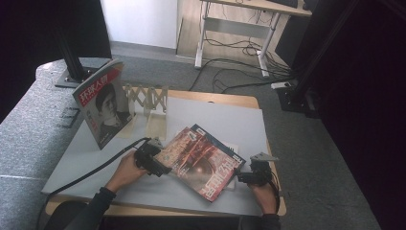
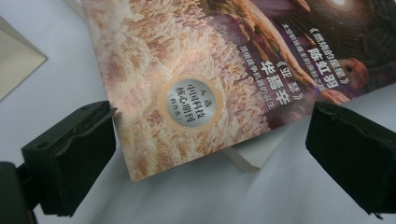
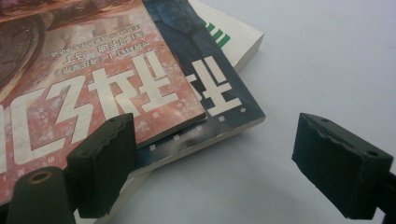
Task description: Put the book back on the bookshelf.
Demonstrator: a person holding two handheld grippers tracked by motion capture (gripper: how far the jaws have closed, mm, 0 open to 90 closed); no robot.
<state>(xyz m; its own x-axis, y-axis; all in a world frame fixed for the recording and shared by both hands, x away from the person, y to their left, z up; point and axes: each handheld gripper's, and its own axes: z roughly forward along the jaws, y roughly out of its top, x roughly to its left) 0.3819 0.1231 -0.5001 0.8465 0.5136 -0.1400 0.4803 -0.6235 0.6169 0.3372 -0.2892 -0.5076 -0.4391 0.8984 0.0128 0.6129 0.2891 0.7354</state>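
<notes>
A red-orange magazine [image 1: 201,163] tops a small stack at the front of the white board [image 1: 230,120]. Under it lie a dark blue magazine [image 3: 205,79] and a white book [image 3: 233,32]. My left gripper [image 1: 159,165] is at the stack's left corner. In the left gripper view it [image 2: 210,158] stands open, with the red-orange magazine's [image 2: 187,70] corner between the jaws and the white book's [image 2: 252,156] edge showing beneath. My right gripper [image 1: 242,177] is at the stack's right corner. It [image 3: 219,163] is open, its left jaw over the edge of the red-orange magazine [image 3: 70,70] and its right jaw over bare board.
Another magazine [image 1: 103,103] with a portrait cover stands upright at the back left, leaning in a wooden accordion rack [image 1: 148,98]. The wooden table edge [image 1: 225,98] shows behind the board. Beyond it are grey floor, cables and a desk frame [image 1: 234,28].
</notes>
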